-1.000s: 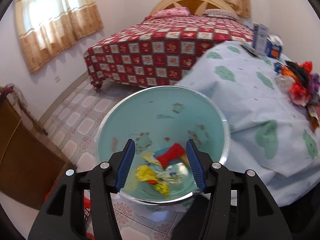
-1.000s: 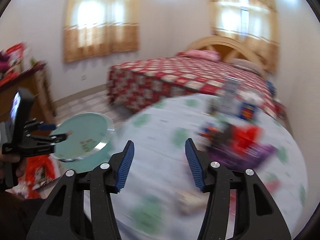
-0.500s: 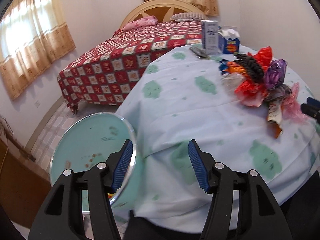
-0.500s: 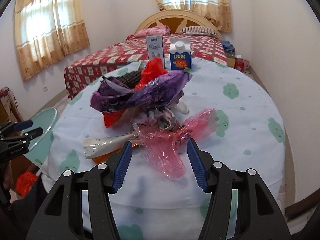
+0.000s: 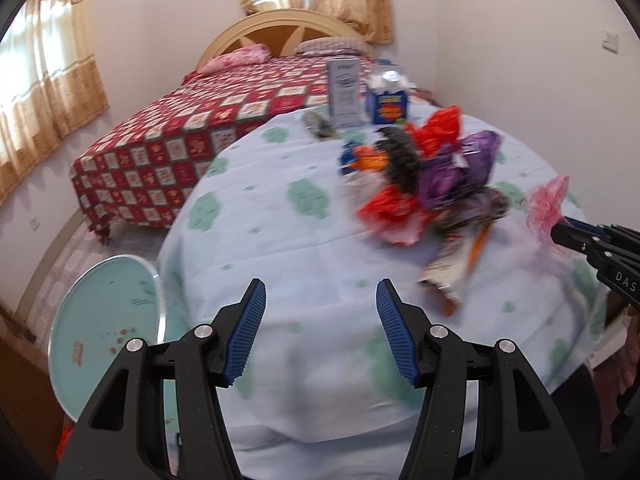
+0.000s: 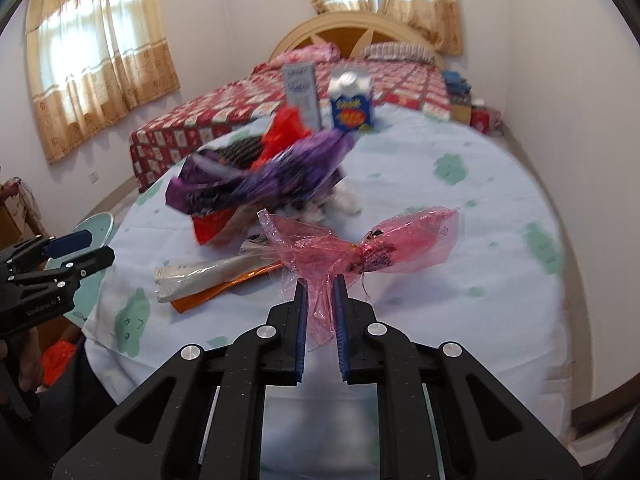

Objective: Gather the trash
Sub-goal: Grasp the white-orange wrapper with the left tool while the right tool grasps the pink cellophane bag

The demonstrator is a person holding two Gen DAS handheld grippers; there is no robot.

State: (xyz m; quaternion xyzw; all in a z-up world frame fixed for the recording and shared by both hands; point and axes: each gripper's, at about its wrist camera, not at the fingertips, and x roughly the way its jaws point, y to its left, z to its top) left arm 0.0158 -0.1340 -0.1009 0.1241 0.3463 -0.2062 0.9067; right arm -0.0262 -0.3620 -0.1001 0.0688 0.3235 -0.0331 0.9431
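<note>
Right wrist: right claw (image 6: 320,280) pinching pink wrapper (image 6: 376,248); left wrist: left claw (image 5: 318,294) wide, empty

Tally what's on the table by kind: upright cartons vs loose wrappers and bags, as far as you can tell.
Upright cartons: 2, the grey carton and the blue carton.
Loose wrappers and bags: about 6, blur hides the rest; the pink wrapper is in the right gripper.
Total: about 8.

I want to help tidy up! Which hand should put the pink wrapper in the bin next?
The right. The right gripper is shut on the pink wrapper. The left gripper is open, holding nothing, though nearer the bin beside the table.
</note>
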